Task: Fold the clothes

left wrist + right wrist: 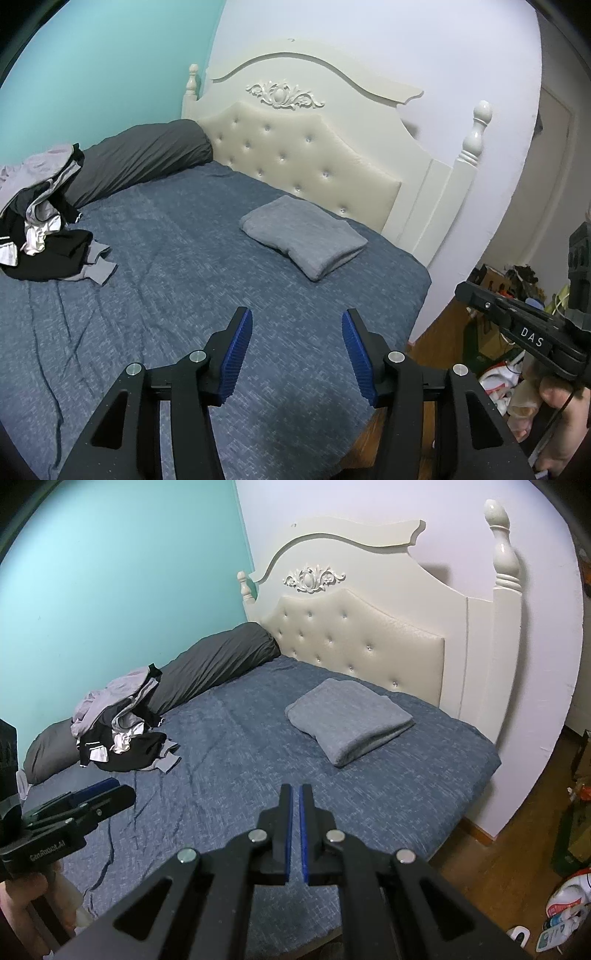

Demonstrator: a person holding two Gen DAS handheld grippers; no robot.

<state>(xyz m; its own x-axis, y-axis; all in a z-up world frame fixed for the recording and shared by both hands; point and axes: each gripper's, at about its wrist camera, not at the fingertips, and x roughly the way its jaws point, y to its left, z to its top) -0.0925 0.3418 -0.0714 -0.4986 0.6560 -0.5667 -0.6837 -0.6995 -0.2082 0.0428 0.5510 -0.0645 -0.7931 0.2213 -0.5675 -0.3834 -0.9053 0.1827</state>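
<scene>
Left wrist view shows the left gripper [297,354] with its blue-padded jaws set wide apart and nothing between them, hovering above the blue bedspread [177,280] at the near edge of the bed. Ahead of the jaws and slightly to their right, a grey folded piece [303,234] lies squared up near the headboard [306,155]; far off to their left, a loose heap of clothes [44,218] in black, grey and white leans against a dark bolster pillow [140,155]. In the right wrist view the right gripper [295,830] has its jaws brought almost together, a thin slit between the pads, holding nothing. The heap is tangled, so a pinch there could, I judge, catch two garments at once and drag others across the bedspread; a wide sweep might also knock the folded piece askew. Readable writing: "DAS" on the right gripper's side, and a mirrored, unclear mark on the left gripper's body.
</scene>
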